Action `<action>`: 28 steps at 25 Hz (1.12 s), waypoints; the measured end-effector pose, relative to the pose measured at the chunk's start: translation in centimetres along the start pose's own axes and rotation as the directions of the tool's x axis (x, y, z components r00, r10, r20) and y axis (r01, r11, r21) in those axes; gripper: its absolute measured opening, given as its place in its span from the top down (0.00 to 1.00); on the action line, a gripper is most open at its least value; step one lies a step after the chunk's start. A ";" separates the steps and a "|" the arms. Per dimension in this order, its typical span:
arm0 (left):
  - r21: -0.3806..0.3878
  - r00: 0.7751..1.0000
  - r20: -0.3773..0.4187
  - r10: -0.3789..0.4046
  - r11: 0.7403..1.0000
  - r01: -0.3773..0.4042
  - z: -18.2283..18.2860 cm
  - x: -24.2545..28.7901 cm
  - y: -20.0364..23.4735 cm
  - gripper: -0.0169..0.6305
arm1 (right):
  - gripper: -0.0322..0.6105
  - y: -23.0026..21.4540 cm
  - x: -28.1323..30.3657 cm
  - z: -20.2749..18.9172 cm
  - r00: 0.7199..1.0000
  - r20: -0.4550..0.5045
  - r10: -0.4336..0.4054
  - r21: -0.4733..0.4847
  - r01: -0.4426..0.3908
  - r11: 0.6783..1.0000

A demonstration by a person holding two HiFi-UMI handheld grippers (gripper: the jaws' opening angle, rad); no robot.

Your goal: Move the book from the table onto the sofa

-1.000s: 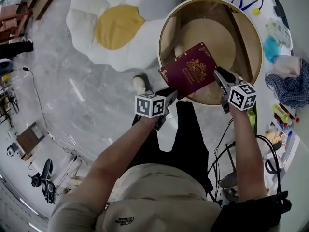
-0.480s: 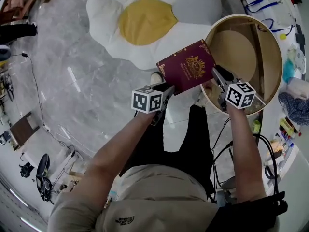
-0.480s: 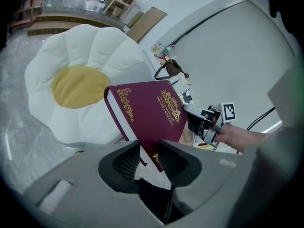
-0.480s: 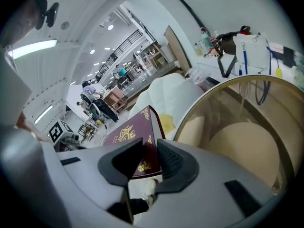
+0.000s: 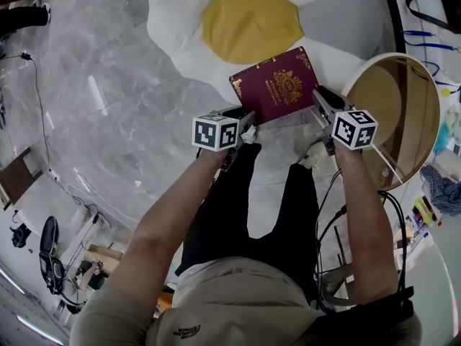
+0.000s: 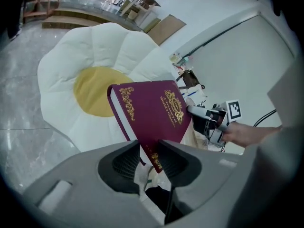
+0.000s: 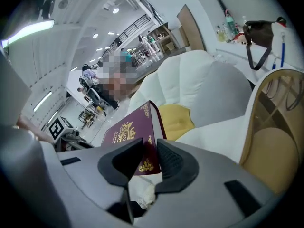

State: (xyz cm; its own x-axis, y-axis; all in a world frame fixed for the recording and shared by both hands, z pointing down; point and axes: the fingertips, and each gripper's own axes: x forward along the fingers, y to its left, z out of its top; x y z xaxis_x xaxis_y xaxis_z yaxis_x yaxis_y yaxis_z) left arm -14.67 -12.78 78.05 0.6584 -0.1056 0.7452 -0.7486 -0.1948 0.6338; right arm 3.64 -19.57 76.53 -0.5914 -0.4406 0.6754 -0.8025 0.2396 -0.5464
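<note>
1. Maroon hardcover book (image 5: pixel 277 92), with gold ornament on its cover, hangs in the air between the two grippers. It is over the near edge of the white flower-shaped sofa (image 5: pixel 180 13), short of the sofa's round yellow centre, and rests on nothing.
2. Its cover faces up and its far corner points towards that yellow centre.
3. At the book's near corner by the spine, on the side away from the sofa, the left gripper (image 5: pixel 243 123) has both dark ribbed pads pressed on it. The jaws stand only the book's thickness apart.
4. The right gripper (image 5: pixel 321 105) clamps the book's other near corner in the same way, one pad on the cover and one beneath.
5. The round wooden table (image 5: pixel 403 114), with a pale rim, stands just beside the sofa, on its right in the head view. The book is clear of it.
6. Grey marbled floor (image 5: pixel 108 121) spreads out to the sofa's left.
</note>
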 end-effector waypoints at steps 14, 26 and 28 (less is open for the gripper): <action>-0.078 0.999 -0.039 -0.025 0.997 0.022 -0.6 8.4 13.6 0.80 | 0.79 -4.1 13.7 -4.8 0.980 -0.189 -0.066 -0.010 0.066 0.998; -0.141 0.998 -0.013 -0.061 0.988 0.059 -0.4 13.2 16.2 0.79 | 0.78 -9.1 15.6 -7.0 0.950 -0.218 -0.225 0.049 0.241 0.969; -0.133 0.999 -0.018 -0.047 0.990 0.044 -0.6 12.9 16.2 0.79 | 0.77 -9.2 15.2 -7.1 0.947 -0.218 -0.236 0.067 0.256 0.964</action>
State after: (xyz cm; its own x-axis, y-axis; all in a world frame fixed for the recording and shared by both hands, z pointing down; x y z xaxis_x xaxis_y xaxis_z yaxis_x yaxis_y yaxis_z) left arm -18.33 -16.73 98.02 0.6914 -0.0784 0.7182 -0.7224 -0.0680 0.6881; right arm 1.47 -22.28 95.29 -0.3879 -0.2850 0.8765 -0.9199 0.0605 -0.3875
